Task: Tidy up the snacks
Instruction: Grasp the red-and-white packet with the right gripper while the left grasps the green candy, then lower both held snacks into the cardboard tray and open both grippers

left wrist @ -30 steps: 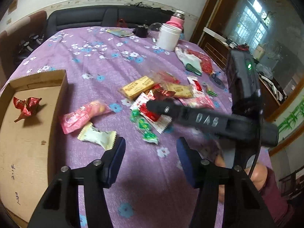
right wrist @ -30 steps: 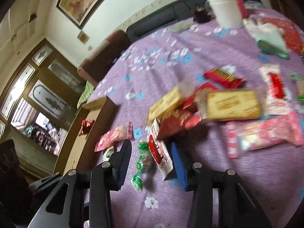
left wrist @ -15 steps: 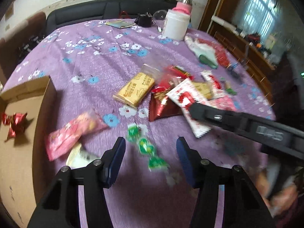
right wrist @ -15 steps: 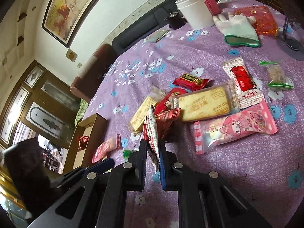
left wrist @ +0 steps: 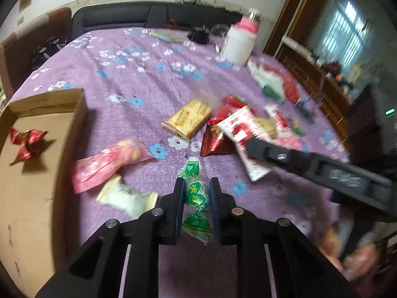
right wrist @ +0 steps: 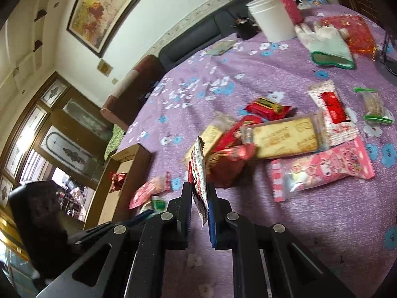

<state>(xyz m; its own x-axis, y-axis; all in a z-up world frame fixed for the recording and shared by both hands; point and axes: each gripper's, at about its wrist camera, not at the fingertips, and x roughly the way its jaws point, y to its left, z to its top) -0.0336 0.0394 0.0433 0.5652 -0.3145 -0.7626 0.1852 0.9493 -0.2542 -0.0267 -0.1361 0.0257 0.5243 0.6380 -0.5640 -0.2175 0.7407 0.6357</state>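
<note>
On the purple flowered tablecloth my left gripper [left wrist: 197, 183] is closing tight on a green candy strip [left wrist: 196, 196], pads pressing both its sides. My right gripper [right wrist: 199, 188] is shut on a white-and-red snack packet [right wrist: 198, 171], held on edge above the cloth. From the left wrist view that same packet [left wrist: 238, 129] hangs off the right gripper's tip [left wrist: 250, 144]. An open cardboard box [left wrist: 37, 186] at the left holds one red foil snack [left wrist: 26, 142]. Loose nearby lie a yellow biscuit pack [left wrist: 187, 120], a pink packet [left wrist: 109, 164], a cream packet [left wrist: 124, 197] and a red foil bag [left wrist: 215, 139].
More snacks lie to the right: a pink cartoon packet [right wrist: 322, 168], a long biscuit pack [right wrist: 282, 136], a small red pack [right wrist: 268, 108]. A white jar [right wrist: 273, 17], a glove [right wrist: 325, 44] and a dark sofa [left wrist: 148, 17] stand at the far side.
My left gripper moved over the green candy strip and its jaws closed on it. The right gripper shut on the white-and-red packet and raised it off the pile.
</note>
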